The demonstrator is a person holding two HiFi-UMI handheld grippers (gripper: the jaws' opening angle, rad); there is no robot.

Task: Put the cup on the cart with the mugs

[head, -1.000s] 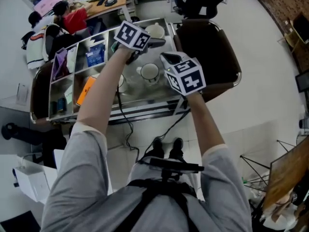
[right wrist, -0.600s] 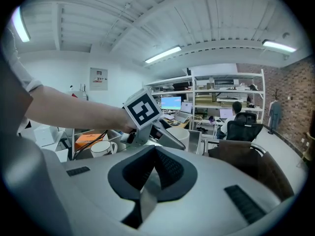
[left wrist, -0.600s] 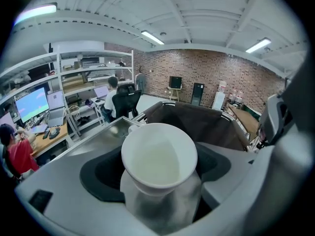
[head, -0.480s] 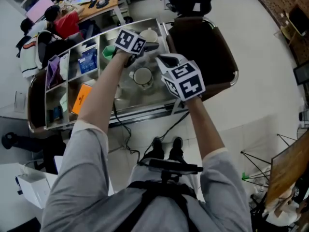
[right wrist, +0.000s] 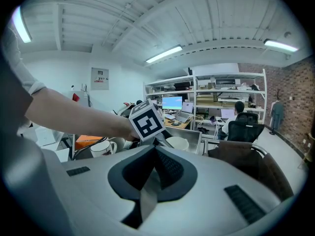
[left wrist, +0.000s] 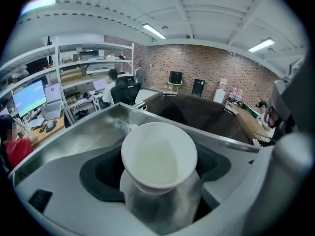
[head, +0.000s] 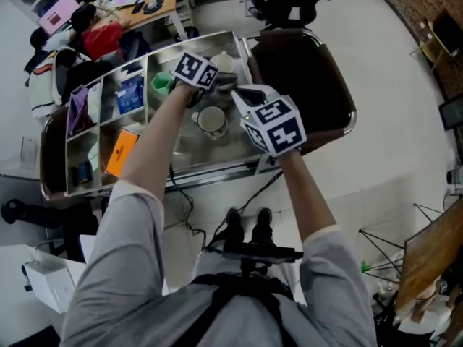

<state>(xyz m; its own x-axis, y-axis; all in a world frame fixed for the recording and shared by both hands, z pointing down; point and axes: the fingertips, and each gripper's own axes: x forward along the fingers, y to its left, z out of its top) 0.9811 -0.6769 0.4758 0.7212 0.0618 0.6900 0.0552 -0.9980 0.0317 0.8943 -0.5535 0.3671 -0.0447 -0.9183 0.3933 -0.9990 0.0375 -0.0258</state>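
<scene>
Left gripper (left wrist: 160, 183): your jaws clamp the white cup (left wrist: 158, 154) low on its body, over the steel cart (head: 181, 150), near a mug (head: 212, 120) | Right gripper (right wrist: 149, 181): jaws pressed together, empty | Arms: both stretched forward, grippers side by side.

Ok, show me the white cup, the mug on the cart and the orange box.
white cup (left wrist: 158, 156), left gripper view, on its inside wall.
mug (head: 212, 121), head view, on its open top.
orange box (head: 120, 152), head view, on its top face.
</scene>
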